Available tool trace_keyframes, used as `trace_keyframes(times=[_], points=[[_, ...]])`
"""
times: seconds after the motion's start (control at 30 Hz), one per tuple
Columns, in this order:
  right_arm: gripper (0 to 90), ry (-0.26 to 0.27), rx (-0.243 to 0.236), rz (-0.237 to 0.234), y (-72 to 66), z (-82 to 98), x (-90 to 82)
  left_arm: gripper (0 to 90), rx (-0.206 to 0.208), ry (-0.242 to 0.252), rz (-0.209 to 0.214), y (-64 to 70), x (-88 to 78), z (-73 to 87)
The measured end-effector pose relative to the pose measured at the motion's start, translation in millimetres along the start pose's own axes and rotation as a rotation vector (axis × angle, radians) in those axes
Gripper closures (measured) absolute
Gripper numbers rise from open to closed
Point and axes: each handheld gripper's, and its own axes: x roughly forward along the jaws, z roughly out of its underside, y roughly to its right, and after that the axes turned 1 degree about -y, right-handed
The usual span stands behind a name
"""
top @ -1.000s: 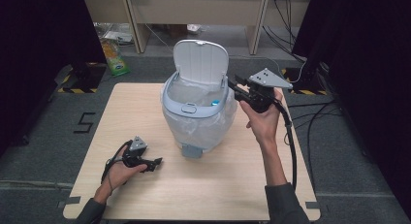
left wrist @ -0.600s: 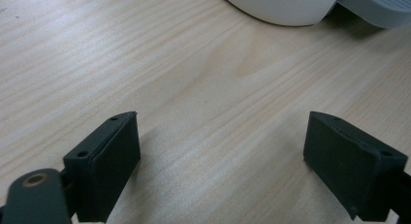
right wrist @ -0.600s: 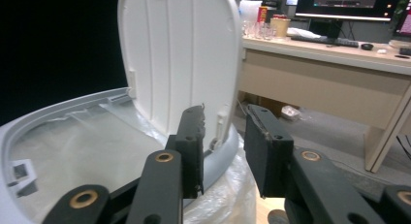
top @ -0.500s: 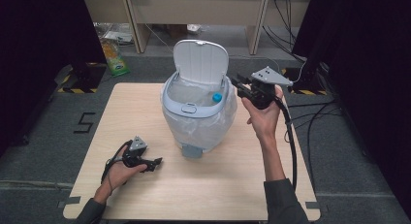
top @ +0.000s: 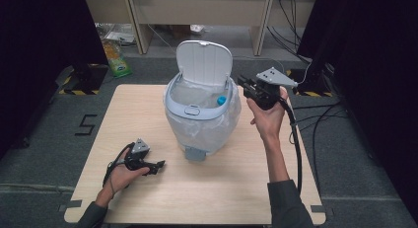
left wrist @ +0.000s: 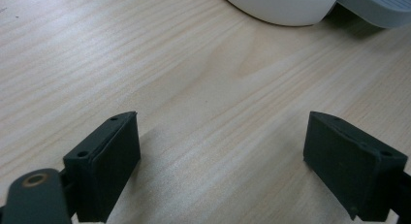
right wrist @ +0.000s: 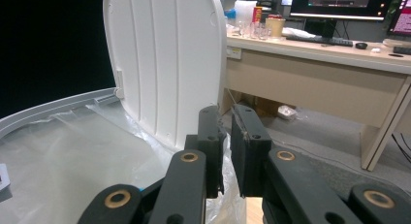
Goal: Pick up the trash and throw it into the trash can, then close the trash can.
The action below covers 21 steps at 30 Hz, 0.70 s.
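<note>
A light wooden counter stands on grey floor, a desk behind it. Near the counter's far edge sits a white bin with a plastic liner, lid upright; a small blue item lies inside. The right gripper, raised just beside the bin's rim, has just been closing its jaws, now almost together with nothing between them. The left gripper rests near the counter's near left corner, jaws wide apart and empty.

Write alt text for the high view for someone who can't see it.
A white bin with its lid up stands on a wooden table. The right gripper, jaws nearly shut, is beside its rim; the left gripper rests open on the table.
</note>
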Motion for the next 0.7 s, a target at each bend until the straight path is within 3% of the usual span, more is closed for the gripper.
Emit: trace_keyframes(times=[0.63,0.7], points=[[88.6,-0.004,0.028,0.004,12.3,0.1,14.6,12.3,-0.001,0.001,0.000,0.1,0.1,0.0],[89.2,0.004,0.054,-0.005,14.7,0.4,17.8,12.4,-0.001,-0.001,0.001,0.1,0.0,-0.1]])
